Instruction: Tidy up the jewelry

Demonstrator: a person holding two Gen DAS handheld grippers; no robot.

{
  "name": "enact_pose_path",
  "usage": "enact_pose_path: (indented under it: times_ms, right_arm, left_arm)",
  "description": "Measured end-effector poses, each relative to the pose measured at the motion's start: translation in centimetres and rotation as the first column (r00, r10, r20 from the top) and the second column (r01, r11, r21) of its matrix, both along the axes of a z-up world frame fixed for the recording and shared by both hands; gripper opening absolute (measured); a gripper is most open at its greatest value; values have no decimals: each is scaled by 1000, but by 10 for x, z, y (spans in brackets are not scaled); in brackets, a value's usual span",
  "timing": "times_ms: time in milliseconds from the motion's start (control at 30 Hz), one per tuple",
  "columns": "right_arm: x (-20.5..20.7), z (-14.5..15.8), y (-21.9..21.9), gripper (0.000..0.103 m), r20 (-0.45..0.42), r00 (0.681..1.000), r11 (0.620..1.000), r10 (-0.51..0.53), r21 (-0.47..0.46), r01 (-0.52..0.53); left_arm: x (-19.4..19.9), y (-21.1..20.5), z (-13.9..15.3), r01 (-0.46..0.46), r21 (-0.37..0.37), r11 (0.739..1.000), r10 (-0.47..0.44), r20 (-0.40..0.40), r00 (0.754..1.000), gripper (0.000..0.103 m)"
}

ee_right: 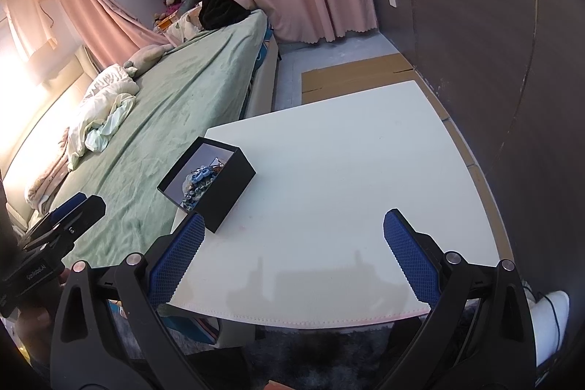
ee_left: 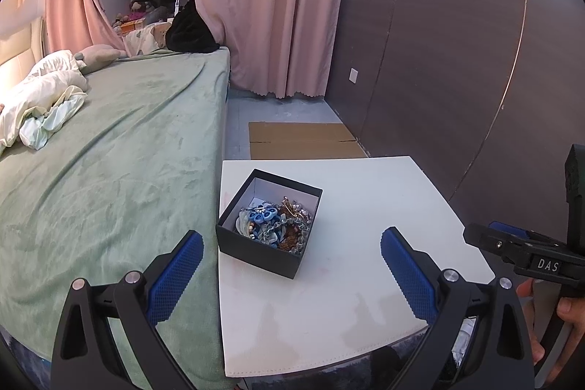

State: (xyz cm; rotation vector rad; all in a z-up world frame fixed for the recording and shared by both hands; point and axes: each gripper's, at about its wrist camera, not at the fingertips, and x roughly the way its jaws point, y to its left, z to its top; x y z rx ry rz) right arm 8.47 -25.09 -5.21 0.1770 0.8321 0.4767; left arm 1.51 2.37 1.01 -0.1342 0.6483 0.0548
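The black box [ee_left: 268, 223] of tangled jewelry [ee_left: 276, 222] sits at the worktop's [ee_left: 365, 207] left edge beside the bed [ee_left: 109, 152]; a nudge could tip it off. Both grippers, left [ee_left: 292, 276] and right [ee_right: 294, 265], hover nearer, jaws wide and empty.

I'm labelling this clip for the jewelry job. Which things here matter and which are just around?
Belongs to the job:
black box
jewelry heaped inside it
white table
left gripper, right gripper, both open

Just around:
green bed
pink curtain
flattened cardboard
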Motion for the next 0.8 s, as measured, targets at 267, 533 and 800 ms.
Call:
enact_pose_path:
  times_ms: [267, 533, 800]
  right_arm:
    - [0, 0, 0, 98, -2, 1000, 1000, 0, 0, 0]
    - [2, 2, -1, 98, 0, 1000, 1000, -4, 1, 4]
    - [1, 2, -1, 98, 1, 1000, 1000, -3, 0, 3]
  left_arm:
    - [0, 0, 0, 2, 1, 1000, -2, 1, 1000, 94]
    - [1, 0, 0, -5, 3, 1000, 6, -3, 1000, 94]
    - [1, 0, -2, -18, 20, 1000, 18, -9, 1000, 94]
